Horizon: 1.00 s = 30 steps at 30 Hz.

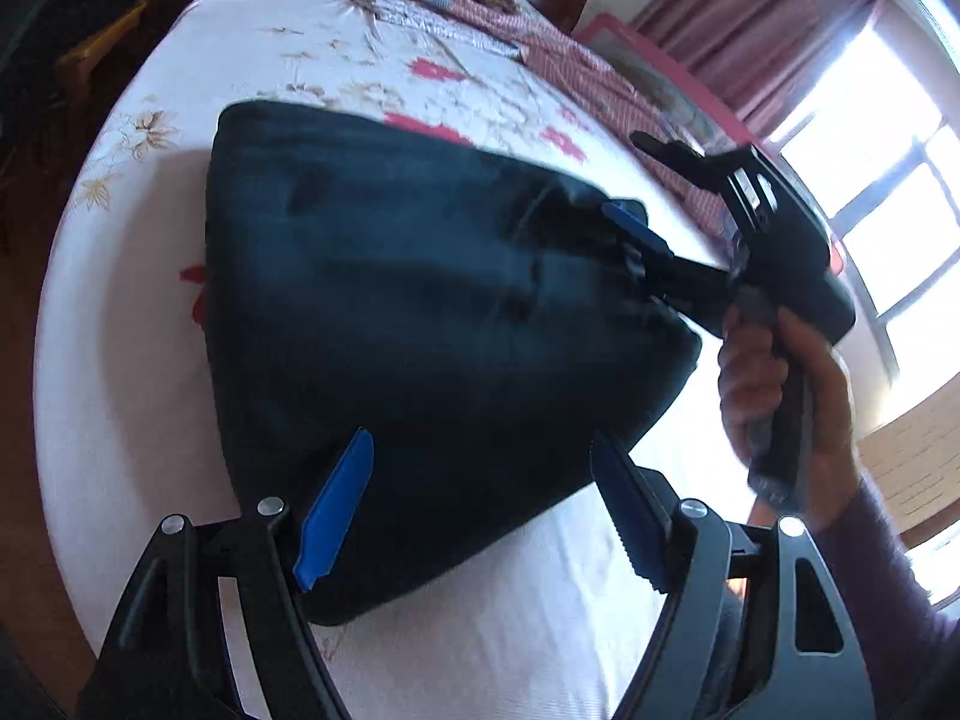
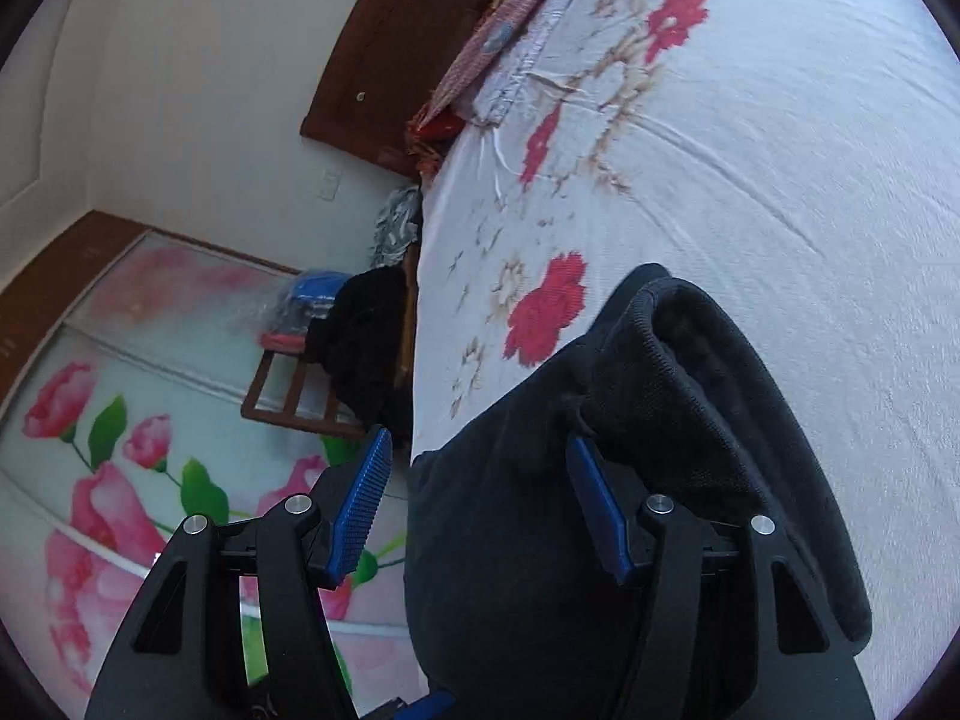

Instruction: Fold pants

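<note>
Two grippers over folded dark pants (image 1: 420,330) on the bed (image 1: 540,630), both tilted downward, jaws apart, gripping nothing.

floral bed (image 1: 150,312), curtained window (image 1: 864,138), wooden headboard (image 2: 384,48)

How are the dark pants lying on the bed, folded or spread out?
Folded: the pants form a compact, thick bundle with rounded doubled edges on the floral bedsheet, no legs laid out.
</note>
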### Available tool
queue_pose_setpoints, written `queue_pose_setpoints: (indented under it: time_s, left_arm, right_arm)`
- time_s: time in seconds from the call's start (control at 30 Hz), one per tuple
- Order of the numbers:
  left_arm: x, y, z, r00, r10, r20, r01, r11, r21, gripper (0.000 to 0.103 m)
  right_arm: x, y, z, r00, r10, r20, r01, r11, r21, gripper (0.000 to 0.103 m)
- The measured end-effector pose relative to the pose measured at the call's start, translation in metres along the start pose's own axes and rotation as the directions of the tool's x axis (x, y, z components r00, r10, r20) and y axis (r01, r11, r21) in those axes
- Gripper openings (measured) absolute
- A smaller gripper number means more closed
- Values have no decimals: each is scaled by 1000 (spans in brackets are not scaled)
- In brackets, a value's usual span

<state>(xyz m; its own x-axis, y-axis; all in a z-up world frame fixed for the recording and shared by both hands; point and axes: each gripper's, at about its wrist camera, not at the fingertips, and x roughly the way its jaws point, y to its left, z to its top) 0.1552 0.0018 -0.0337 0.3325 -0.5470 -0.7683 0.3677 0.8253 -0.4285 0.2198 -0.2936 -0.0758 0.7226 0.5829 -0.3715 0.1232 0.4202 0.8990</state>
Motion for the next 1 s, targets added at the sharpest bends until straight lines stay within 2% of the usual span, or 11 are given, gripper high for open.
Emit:
queue_pose_setpoints:
  time_s: [0.03, 0.07, 0.13, 0.2, 0.23, 0.4, 0.47, 0.6, 0.73, 0.9, 1.0]
  left_arm:
    - [1, 2, -5, 1000, 3, 7, -3, 1000, 24, 75]
    - [-2, 3, -11, 1000, -8, 21, 7, 1000, 29, 75]
    - [-3, 7, -8, 1000, -21, 20, 21, 1000, -6, 75]
    - [-3, 5, -1, 1000, -3, 9, 3, 1000, 3, 75]
    - [-7, 4, 1, 1000, 7, 11, -7, 1000, 0, 75]
    - [-26, 3, -5, 999, 15, 34, -14, 1000, -26, 83]
    - [-19, 1, -12, 999, 36, 10, -36, 999, 2, 83]
    - [-10, -7, -19, 997, 73, -3, -73, 996, 44, 84]
    - [-28, -14, -23, 990, 144, -2, -143, 989, 36, 94]
    - [-73, -1, -57, 950, 313, 5, -312, 949, -31, 101]
    - [-102, 13, -85, 920, 391, 17, -389, 919, -72, 101]
  right_arm:
    - [-4, -12, 0, 1000, -28, 7, 28, 999, 26, 25]
    - [-5, -18, 1, 999, -33, -6, 34, 998, 45, 16]
    - [-10, -12, 0, 999, -41, -23, 42, 999, 31, 16]
    - [-24, 6, -7, 1000, -10, -10, 10, 1000, 3, 38]
    - [-32, 15, -12, 1000, 0, -1, 0, 1000, -14, 60]
    - [-75, 30, -66, 998, 41, -39, -44, 997, -70, 60]
    - [-82, 8, -84, 995, -77, -56, 72, 994, -82, 60]
    - [-93, -34, -88, 999, 22, -50, -16, 994, 108, 48]
    - [-110, 11, -98, 997, -30, -71, 31, 1000, 4, 79]
    - [-153, 13, -127, 970, -223, -98, 225, 974, 8, 91]
    - [-185, -2, -144, 909, -410, -77, 414, 910, 31, 93]
